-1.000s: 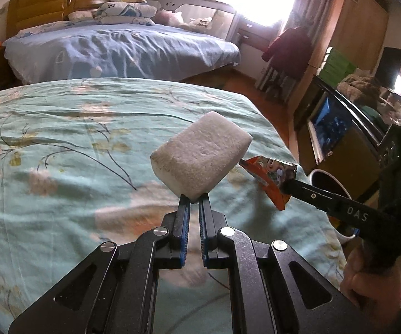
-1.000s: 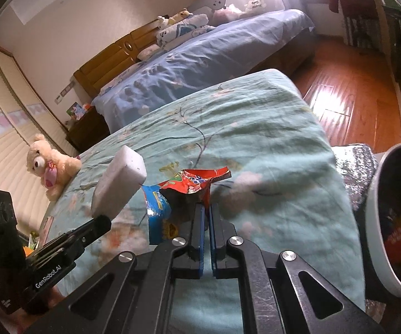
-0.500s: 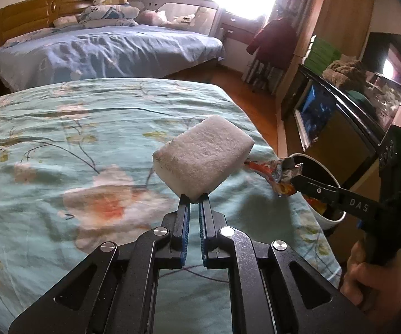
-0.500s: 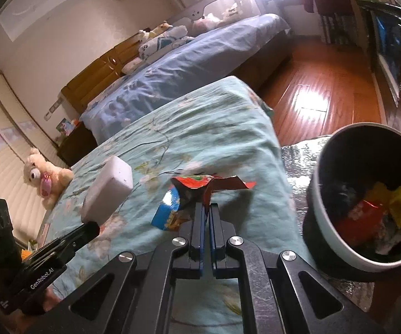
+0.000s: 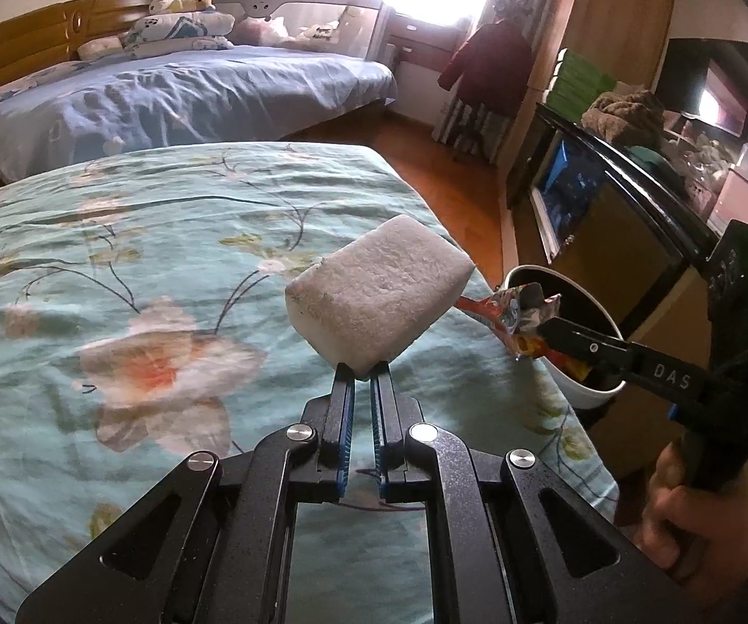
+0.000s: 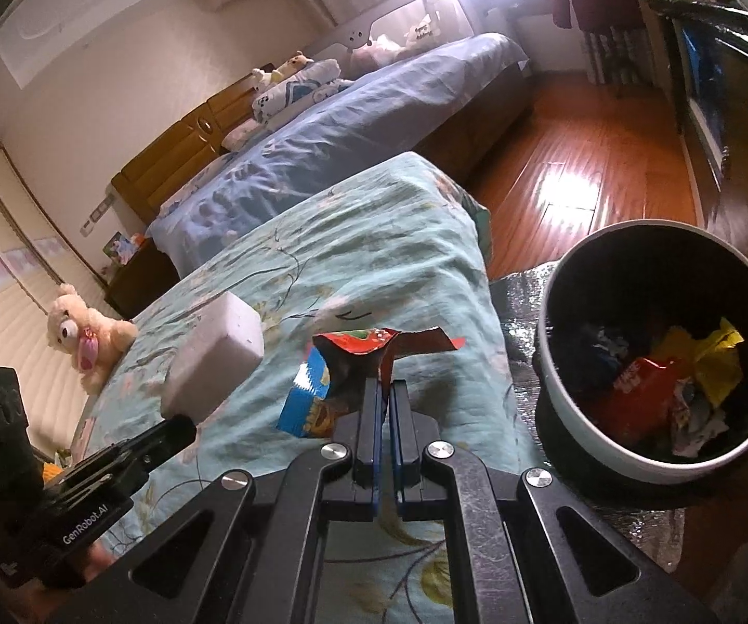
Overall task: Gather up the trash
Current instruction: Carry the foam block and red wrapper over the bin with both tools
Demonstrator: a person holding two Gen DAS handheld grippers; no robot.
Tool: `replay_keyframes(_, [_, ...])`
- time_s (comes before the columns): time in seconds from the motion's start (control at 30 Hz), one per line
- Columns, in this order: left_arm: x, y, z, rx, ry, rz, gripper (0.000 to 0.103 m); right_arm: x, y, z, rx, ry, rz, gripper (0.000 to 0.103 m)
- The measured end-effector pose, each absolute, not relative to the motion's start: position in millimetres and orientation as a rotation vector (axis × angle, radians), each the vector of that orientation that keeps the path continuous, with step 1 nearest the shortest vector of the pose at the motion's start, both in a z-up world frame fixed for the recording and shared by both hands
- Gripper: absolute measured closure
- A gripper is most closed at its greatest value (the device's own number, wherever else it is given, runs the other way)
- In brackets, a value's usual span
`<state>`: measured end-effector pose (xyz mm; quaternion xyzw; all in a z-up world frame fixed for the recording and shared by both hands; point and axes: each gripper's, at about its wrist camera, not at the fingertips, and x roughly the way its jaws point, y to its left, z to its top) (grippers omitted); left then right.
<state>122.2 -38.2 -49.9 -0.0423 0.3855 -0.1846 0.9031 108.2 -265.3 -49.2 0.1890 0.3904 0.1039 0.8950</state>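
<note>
The left gripper point(image 5: 361, 372) has its jaws clamped on the bottom edge of a white foam block point(image 5: 379, 299), which stands up and tilted above the flowered bed point(image 5: 114, 270). The block looks very light, fairly stiff and slightly crumbly, so I judge that a pinch on one thin edge will hold it but lets it swing; a firmer hold would be across its short sides. Just beside it, the right gripper point(image 6: 386, 382) has its jaws pressed together on a crumpled snack wrapper point(image 6: 353, 364), red above and blue below, which hangs over the bed's edge, not yet above the bin. The wrapper is thin, limp and slick foil; gripping a bunched fold, as here, seems the safest way to keep it from slipping out. To the right and lower stands the round trash bin point(image 6: 571, 447) on a silvery mat point(image 6: 519, 301), with red and yellow wrappers already inside. The block's underside and the clamped part of the wrapper are hidden by the jaws. The bin's base is cut off, and glare from the window washes out the far end of the room.
</note>
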Motion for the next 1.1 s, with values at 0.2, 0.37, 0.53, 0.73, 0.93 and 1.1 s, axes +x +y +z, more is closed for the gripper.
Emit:
replay_keyframes(0.2, [120,-47,-50,-0.075,0.799,-0.397,0.097,105,-272,-47,0.398,0.803,0.199,0.101])
replay_keyframes(0.37, [120,-54,-51,-0.067,0.804,-0.410,0.097,102,-279,-47,0.403,0.800,0.190,0.101])
replay_keyframes(0.53, [120,-62,-51,-0.062,0.809,-0.422,0.097,99,-286,-47,0.409,0.799,0.180,0.101])
replay_keyframes(0.73, [121,-67,-51,-0.059,0.814,-0.431,0.097,96,-294,-47,0.416,0.794,0.168,0.101])
replay_keyframes(0.93, [120,-74,-50,-0.052,0.816,-0.443,0.097,94,-306,-47,0.430,0.789,0.149,0.101])
replay_keyframes(1.1, [120,-83,-51,-0.045,0.820,-0.460,0.097,91,-314,-48,0.439,0.786,0.134,0.101])
